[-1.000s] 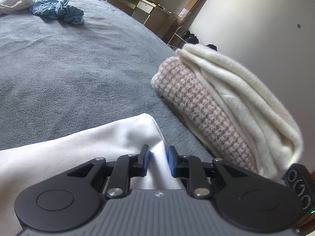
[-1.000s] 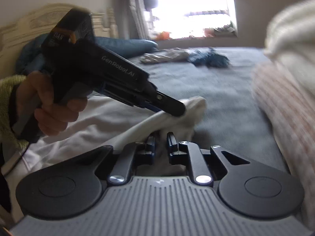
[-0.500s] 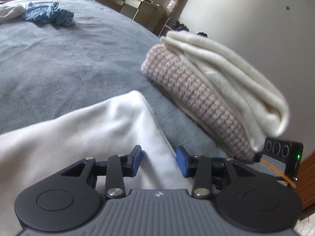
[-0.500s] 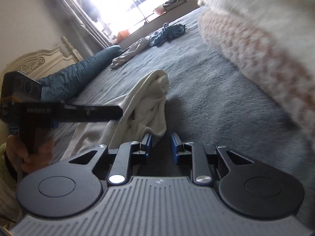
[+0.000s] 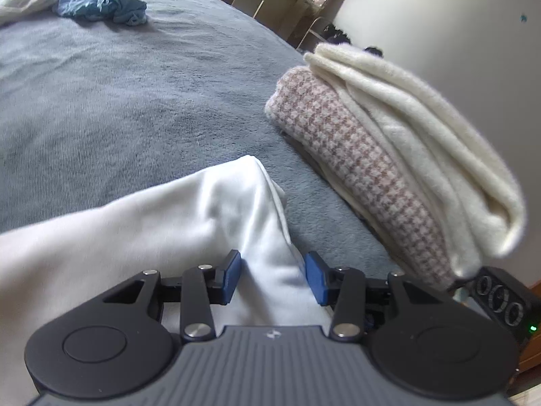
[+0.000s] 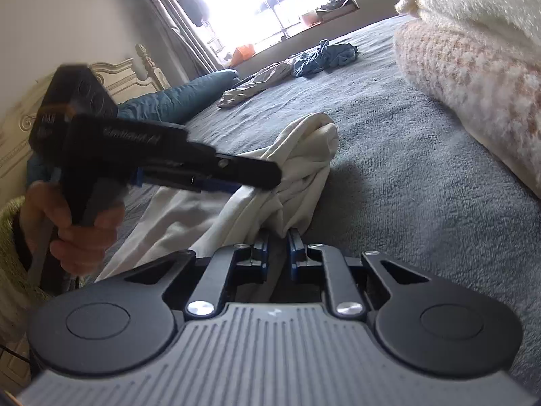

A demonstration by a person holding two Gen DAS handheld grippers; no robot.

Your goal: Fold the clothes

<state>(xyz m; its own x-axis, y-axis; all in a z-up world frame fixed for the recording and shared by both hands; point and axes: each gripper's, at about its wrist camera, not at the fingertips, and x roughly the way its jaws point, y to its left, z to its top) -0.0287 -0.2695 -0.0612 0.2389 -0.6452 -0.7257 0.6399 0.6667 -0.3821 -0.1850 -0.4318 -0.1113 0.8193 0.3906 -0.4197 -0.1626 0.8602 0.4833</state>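
A white garment lies on the grey bed cover; its folded corner points toward the far side. My left gripper is open, its blue pads on either side of a raised ridge of the white cloth. In the right wrist view the left gripper shows from the side, over the bunched white garment. My right gripper is nearly closed on a lower fold of that garment; the cloth hangs down between its pads.
A stack of folded clothes, cream over a houndstooth piece, sits at the right on the bed. A crumpled blue garment and a pale one lie at the far end. A headboard and window are beyond.
The left gripper opened from nearly shut to wide and the white cloth rose between its pads. The right gripper moved in and closed on the garment's fold.
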